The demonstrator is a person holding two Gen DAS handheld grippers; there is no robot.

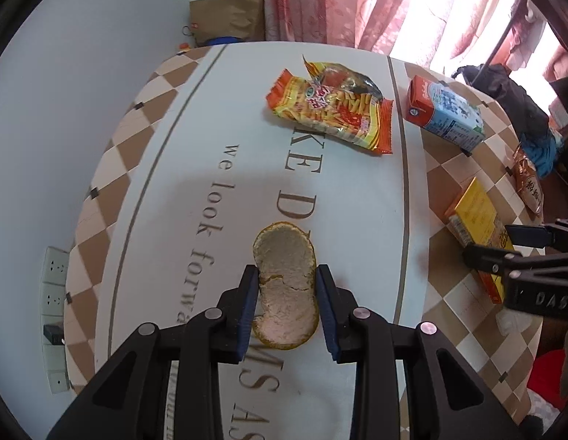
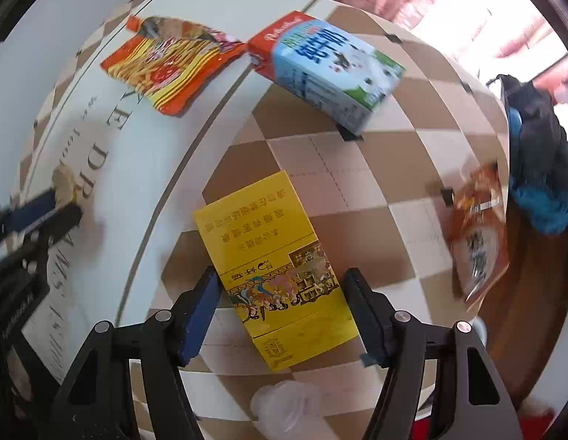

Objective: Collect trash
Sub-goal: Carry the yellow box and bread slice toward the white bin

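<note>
The peel (image 1: 286,286) is pinched by the left gripper (image 1: 287,308) while the yellow box (image 2: 275,267) is straddled by the wide right gripper (image 2: 280,315), so closing is judged next.

Table (image 1: 144,198) covered in white cloth with grey lettering and a brown-and-cream checkered border. Beyond its far edge, pale wall (image 1: 100,55), pink patterned curtains (image 1: 320,0) glowing with daylight. White wall sockets (image 1: 54,300) past the left edge.
</note>
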